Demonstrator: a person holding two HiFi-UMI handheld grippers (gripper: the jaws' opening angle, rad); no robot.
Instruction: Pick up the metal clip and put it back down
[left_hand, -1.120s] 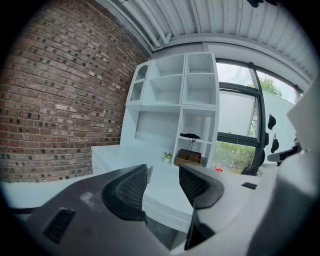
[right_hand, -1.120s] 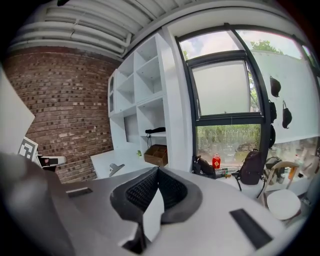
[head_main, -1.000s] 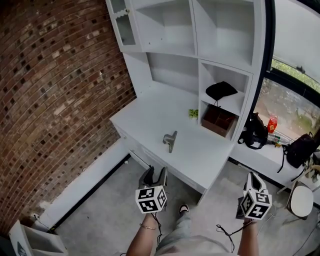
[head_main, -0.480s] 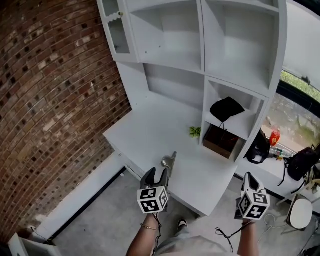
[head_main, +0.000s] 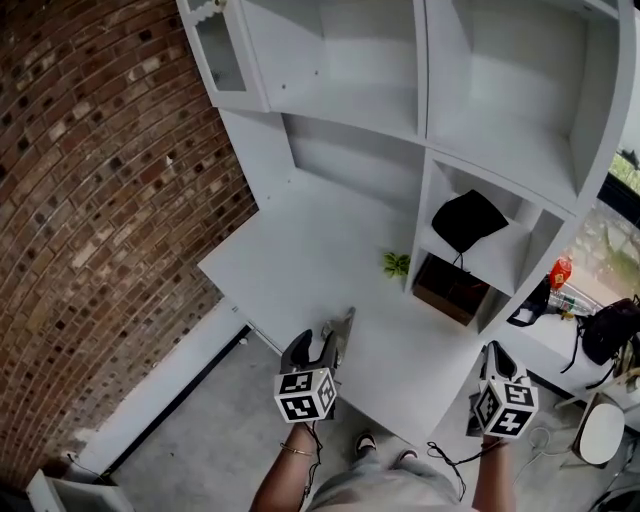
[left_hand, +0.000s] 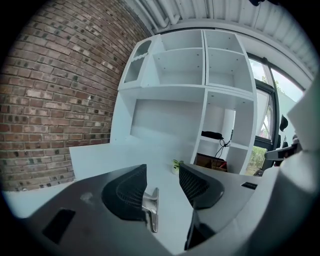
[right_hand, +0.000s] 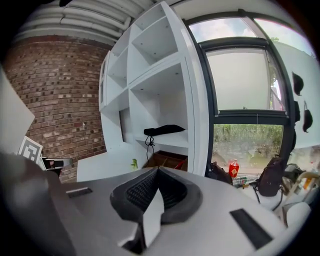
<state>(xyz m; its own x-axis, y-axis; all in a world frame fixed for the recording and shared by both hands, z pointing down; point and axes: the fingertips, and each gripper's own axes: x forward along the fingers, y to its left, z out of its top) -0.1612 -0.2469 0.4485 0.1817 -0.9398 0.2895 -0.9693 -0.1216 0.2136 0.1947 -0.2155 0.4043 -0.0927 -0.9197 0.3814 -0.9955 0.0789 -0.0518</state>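
Observation:
A silver metal clip (head_main: 343, 331) lies on the white desk (head_main: 290, 255) near its front edge. My left gripper (head_main: 311, 348) is open and hovers just in front of it, apart from it. In the left gripper view the clip (left_hand: 151, 205) shows low between the open jaws of that gripper (left_hand: 159, 183), partly hidden by the left pad. My right gripper (head_main: 496, 362) is shut with nothing in it, held off the desk's right front corner. In the right gripper view its pads (right_hand: 150, 192) meet.
A brick wall (head_main: 90, 200) stands to the left. White shelves (head_main: 470, 120) rise behind the desk, holding a black pouch (head_main: 468, 218) and a brown box (head_main: 452, 290). A small green plant (head_main: 396, 264) sits by the shelf. Bags (head_main: 610, 330) lie on the sill at right.
The view has come closer to the desk. My left gripper has advanced to the clip, which now sits just beyond its jaws. The right gripper has kept its place.

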